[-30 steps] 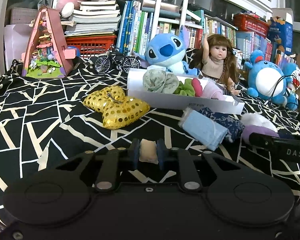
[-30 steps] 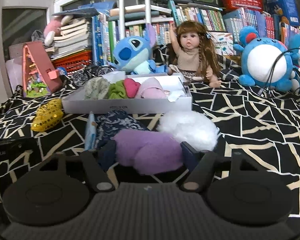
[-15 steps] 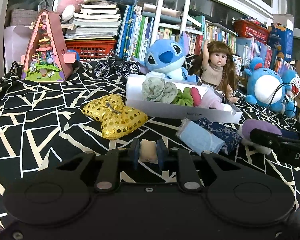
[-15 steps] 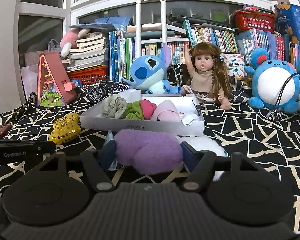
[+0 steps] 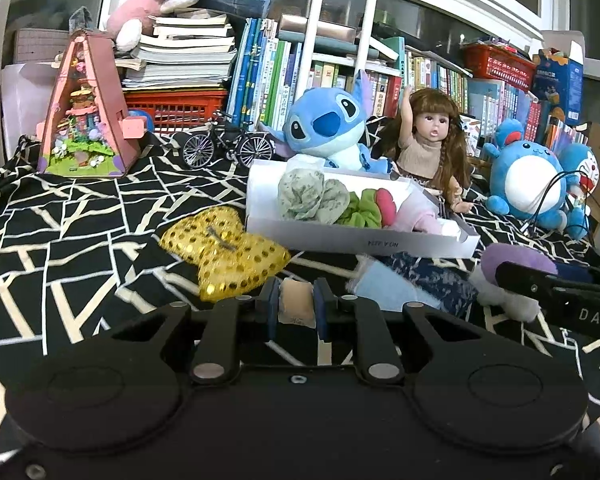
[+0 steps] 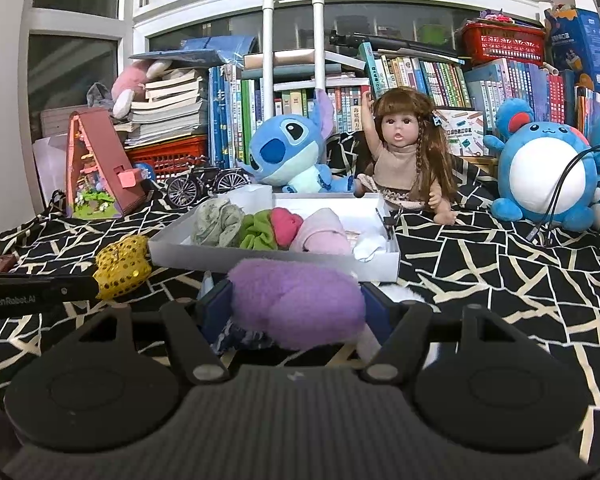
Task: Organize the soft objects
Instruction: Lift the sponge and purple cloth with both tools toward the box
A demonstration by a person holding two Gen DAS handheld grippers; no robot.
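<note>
My right gripper [image 6: 296, 312] is shut on a fluffy purple soft piece [image 6: 296, 304] and holds it above the cloth, just in front of the white box [image 6: 276, 258]. The box holds a grey-green cloth [image 6: 216, 224], a green scrunchie [image 6: 258, 230], a red piece [image 6: 286, 224] and a pink piece [image 6: 324, 234]. My left gripper [image 5: 296, 310] is shut on a small beige pad [image 5: 296, 308], low over the cloth. A gold sequin bow [image 5: 224, 252], a light blue cloth [image 5: 388, 288], a dark blue patterned cloth [image 5: 432, 276] and a white fluffy piece [image 5: 504, 300] lie in front of the box.
A Stitch plush [image 6: 288, 152], a doll [image 6: 404, 156] and a round blue plush [image 6: 544, 172] stand behind the box. A toy bicycle [image 5: 224, 146] and a pink toy house [image 5: 86, 108] stand at the back left. Books line the back wall.
My right gripper has lifted the purple piece off the cloth and brought it towards the box. The white fluffy piece stays on the cloth. The left gripper rose slightly, still holding its pad.
</note>
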